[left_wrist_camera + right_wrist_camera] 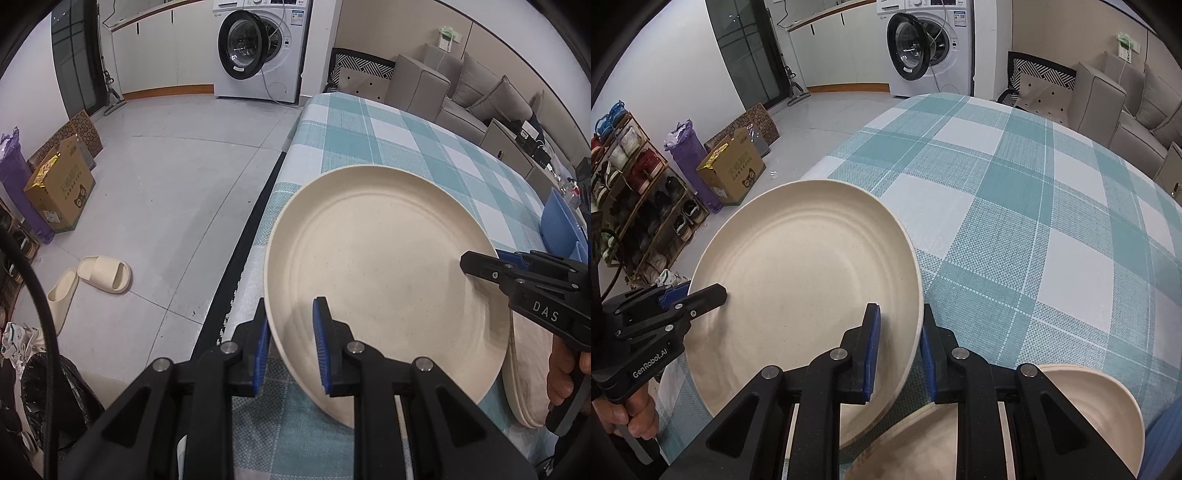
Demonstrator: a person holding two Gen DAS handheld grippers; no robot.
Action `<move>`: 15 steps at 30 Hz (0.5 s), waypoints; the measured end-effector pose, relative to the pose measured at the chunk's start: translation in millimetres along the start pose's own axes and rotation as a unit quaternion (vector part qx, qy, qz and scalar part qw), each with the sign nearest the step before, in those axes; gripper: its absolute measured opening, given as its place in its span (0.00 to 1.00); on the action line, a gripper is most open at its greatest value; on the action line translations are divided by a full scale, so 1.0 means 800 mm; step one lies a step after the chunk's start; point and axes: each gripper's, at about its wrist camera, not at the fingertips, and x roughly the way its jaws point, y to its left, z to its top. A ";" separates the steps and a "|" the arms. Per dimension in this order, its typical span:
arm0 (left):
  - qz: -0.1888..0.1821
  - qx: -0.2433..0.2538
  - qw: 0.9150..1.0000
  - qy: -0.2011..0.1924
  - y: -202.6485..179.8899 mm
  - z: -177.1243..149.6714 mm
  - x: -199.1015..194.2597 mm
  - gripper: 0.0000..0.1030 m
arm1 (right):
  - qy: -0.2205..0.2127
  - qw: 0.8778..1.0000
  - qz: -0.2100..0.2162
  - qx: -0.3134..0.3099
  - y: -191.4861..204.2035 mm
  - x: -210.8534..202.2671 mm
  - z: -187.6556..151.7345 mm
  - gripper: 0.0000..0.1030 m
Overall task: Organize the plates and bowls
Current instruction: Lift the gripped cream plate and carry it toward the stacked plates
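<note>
The left gripper [290, 347] had its blue pads on either side of the near-left rim of a cream plate [384, 273], apparently clamped on it. The right gripper [899, 350] straddled the opposite rim of the same plate, one pad on the inner face and one on the outer, so that it too seemed closed on the plate. Held between the two, the plate was tilted, its left side raised, above the near-left part of the checked tablecloth [1015, 206].

Just to the right of it, low and near, lay a stack of cream plates [1082, 402], partly hidden under the right gripper; how many it held could not be told. Beyond the stack, at the right edge of the left wrist view, stood a blue bowl [557, 221], only partly in view.

As a judgement, the sorting was under way: some plates were already gathered into one pile, and this plate looked bound for it but was not yet set down. The bowl, and any others out of view, seemed still to be dealt with.

On the floor to the left were slippers [92, 280] and a cardboard box [61, 188]; far off stood a washing machine [258, 48].
</note>
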 end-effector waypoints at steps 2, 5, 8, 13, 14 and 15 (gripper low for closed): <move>0.000 0.001 1.000 -0.004 -0.002 0.000 -0.003 0.19 | -0.003 1.000 -0.001 0.003 -0.001 -0.004 0.000 0.20; -0.002 0.002 1.000 -0.009 -0.004 0.001 -0.009 0.19 | -0.007 1.000 -0.003 0.003 -0.001 -0.010 0.001 0.20; -0.006 0.002 1.000 -0.014 -0.006 0.002 -0.015 0.19 | -0.012 1.000 -0.001 0.006 -0.003 -0.020 0.000 0.20; -0.009 0.004 1.000 -0.021 -0.010 0.002 -0.025 0.19 | -0.023 1.000 -0.003 0.005 -0.002 -0.039 -0.003 0.20; -0.011 0.004 1.000 -0.023 -0.011 0.003 -0.028 0.19 | -0.025 1.000 -0.004 0.005 -0.002 -0.043 -0.003 0.20; -0.012 0.005 1.000 -0.026 -0.012 0.004 -0.030 0.19 | -0.029 1.000 -0.006 0.006 -0.001 -0.048 -0.004 0.20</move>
